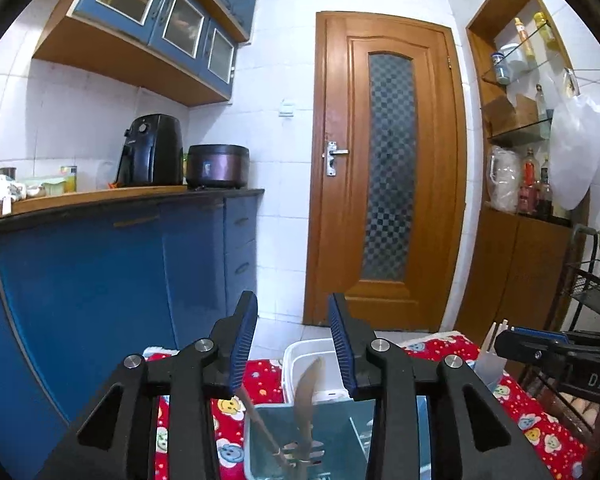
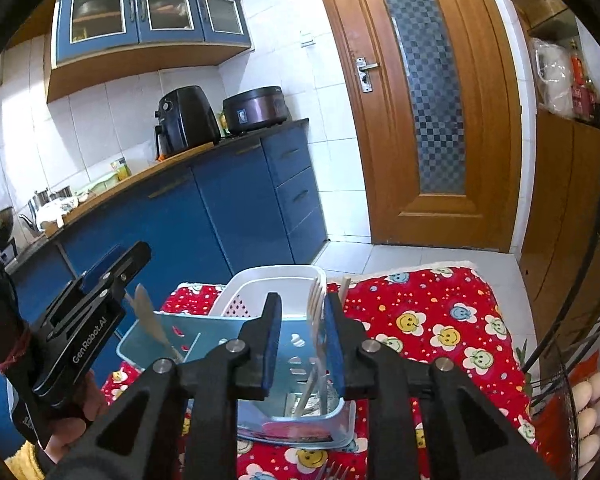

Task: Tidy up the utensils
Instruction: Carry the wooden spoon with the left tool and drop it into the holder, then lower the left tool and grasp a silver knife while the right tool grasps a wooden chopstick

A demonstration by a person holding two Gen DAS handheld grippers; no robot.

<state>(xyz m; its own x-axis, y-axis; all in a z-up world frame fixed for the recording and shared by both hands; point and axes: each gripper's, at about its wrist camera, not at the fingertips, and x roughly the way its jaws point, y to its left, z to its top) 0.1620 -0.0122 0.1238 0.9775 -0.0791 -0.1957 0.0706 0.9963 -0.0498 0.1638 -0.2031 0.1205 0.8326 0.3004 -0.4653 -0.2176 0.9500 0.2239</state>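
Observation:
A light blue utensil holder stands on the red cloth in front of a white basket. My left gripper is open above the holder. A wooden spatula stands in the holder below the fingers, untouched. My right gripper is open over the holder's right compartment. A white fork stands upright between its pads, close to the right pad. A pale chopstick pokes up behind that finger. Each gripper shows in the other's view: the left gripper and the right gripper.
The table wears a red cloth with smiley flowers. A metal fork lies on it near me. A wire rack with eggs is at the right. Blue cabinets and a wooden door stand beyond.

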